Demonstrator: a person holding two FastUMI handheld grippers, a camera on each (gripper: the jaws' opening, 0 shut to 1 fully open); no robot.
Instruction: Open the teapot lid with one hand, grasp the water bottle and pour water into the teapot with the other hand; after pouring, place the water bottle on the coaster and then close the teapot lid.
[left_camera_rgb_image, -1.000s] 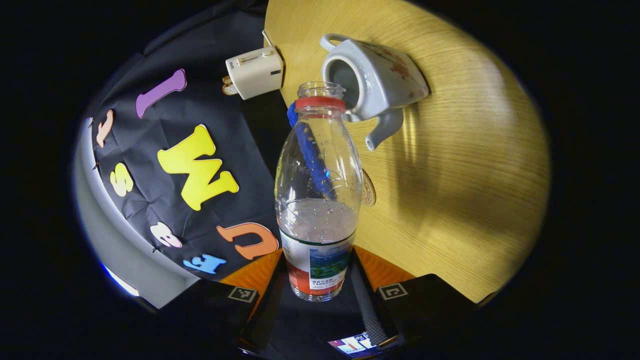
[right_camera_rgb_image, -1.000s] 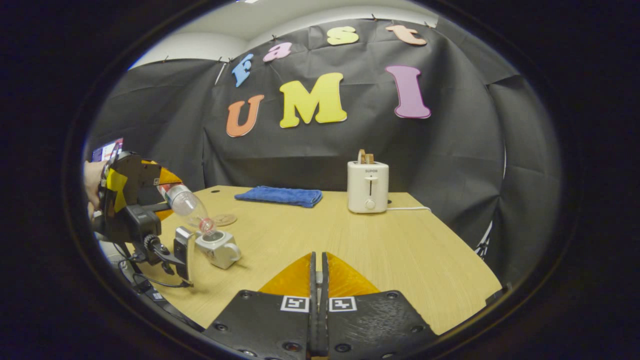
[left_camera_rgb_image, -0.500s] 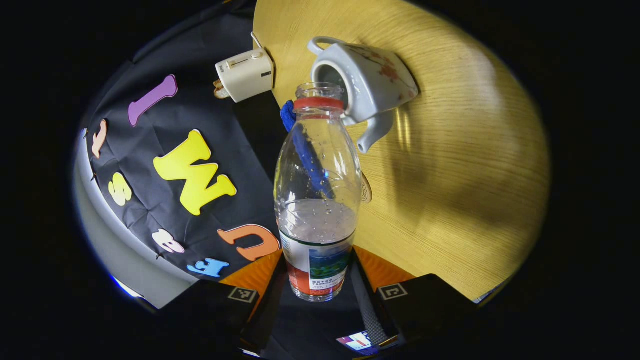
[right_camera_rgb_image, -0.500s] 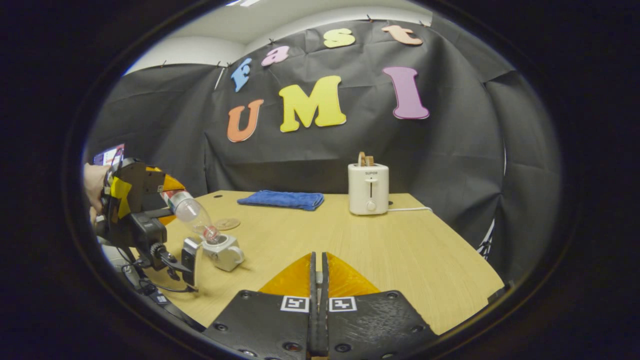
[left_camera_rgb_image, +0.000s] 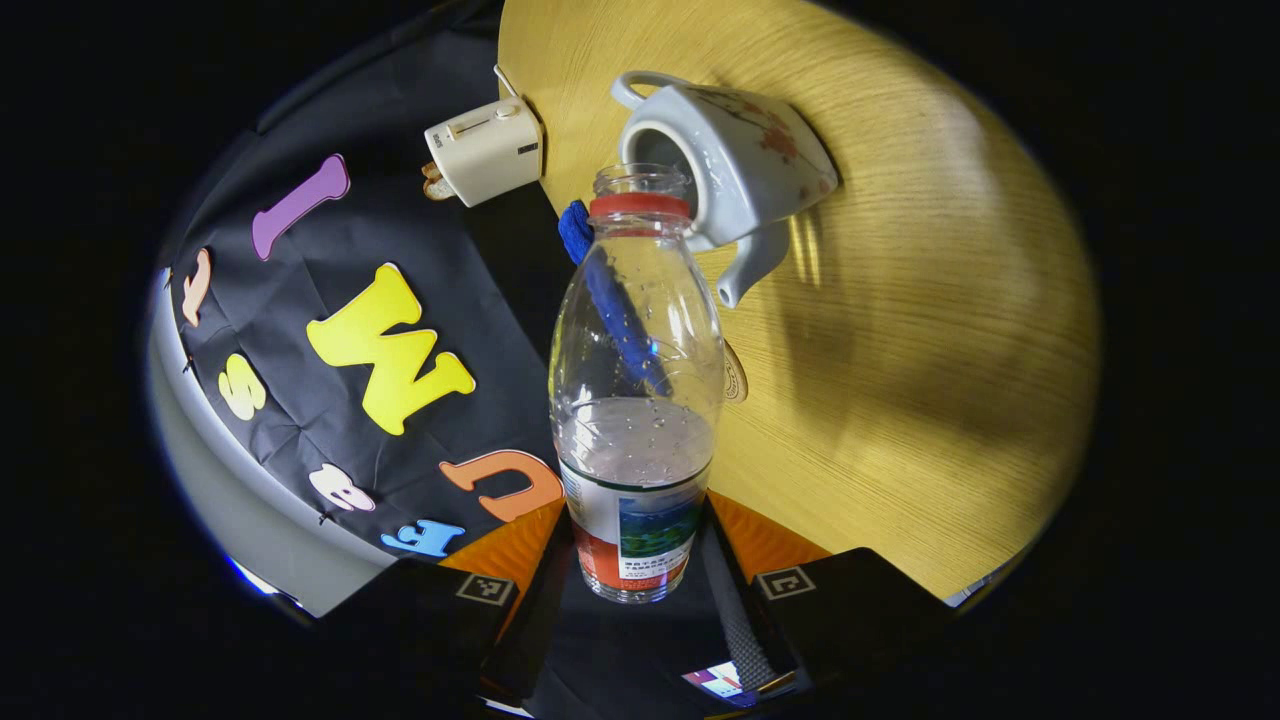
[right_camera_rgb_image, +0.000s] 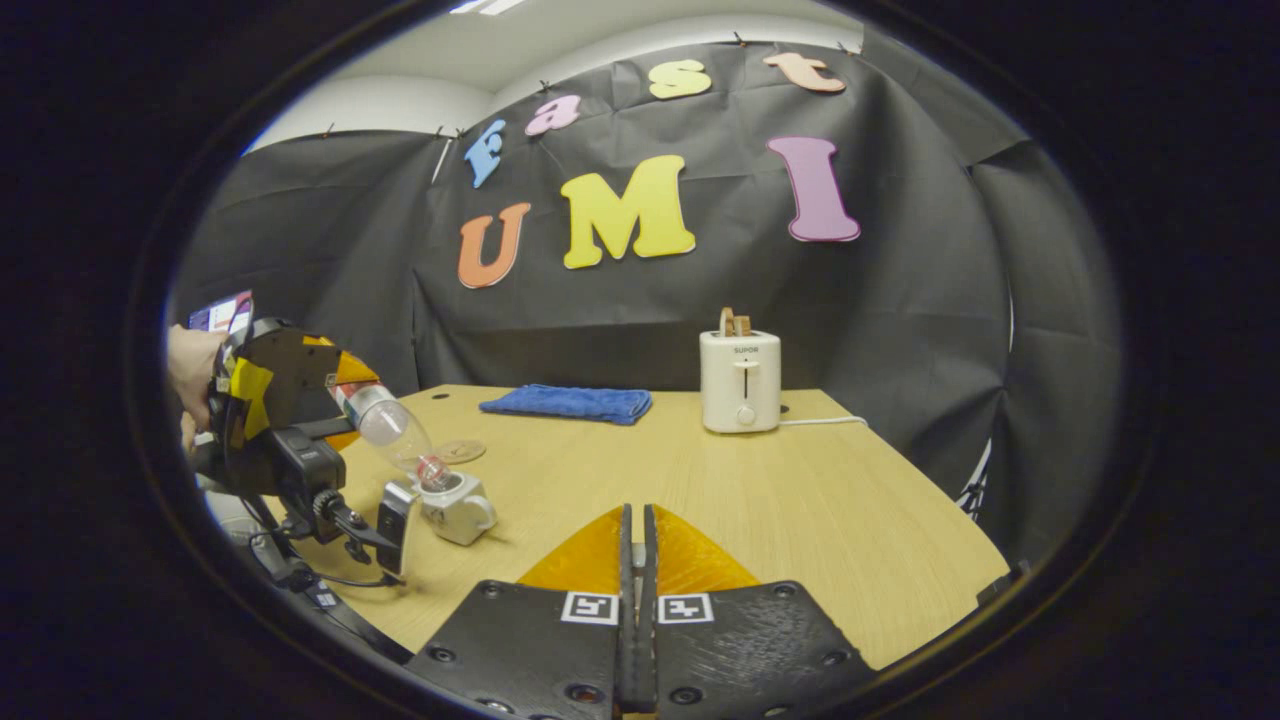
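A clear water bottle (left_camera_rgb_image: 635, 400) with a red neck ring, uncapped and partly full, is pinched near its base by my left gripper (left_camera_rgb_image: 635, 545). Its mouth lies just before the open top of the white flowered teapot (left_camera_rgb_image: 735, 165). The right gripper view has this bottle (right_camera_rgb_image: 385, 425) tilted mouth-down over the teapot (right_camera_rgb_image: 460, 500), with the left gripper (right_camera_rgb_image: 335, 385) in a hand. A round coaster (right_camera_rgb_image: 460, 451) lies just behind the pot. My right gripper (right_camera_rgb_image: 632, 560) is shut above the table; a small pale piece shows between its fingers, the lid otherwise hidden.
A folded blue towel (right_camera_rgb_image: 567, 403) and a white toaster (right_camera_rgb_image: 740, 381) with its cord stand along the back of the wooden table (right_camera_rgb_image: 800, 510). The black cloth wall closes the back and right. A small device (right_camera_rgb_image: 395, 525) hangs under the left gripper.
The bottle's mouth has come closer to the teapot's opening and the bottle tilts a little more. My right gripper stays shut and has barely shifted.
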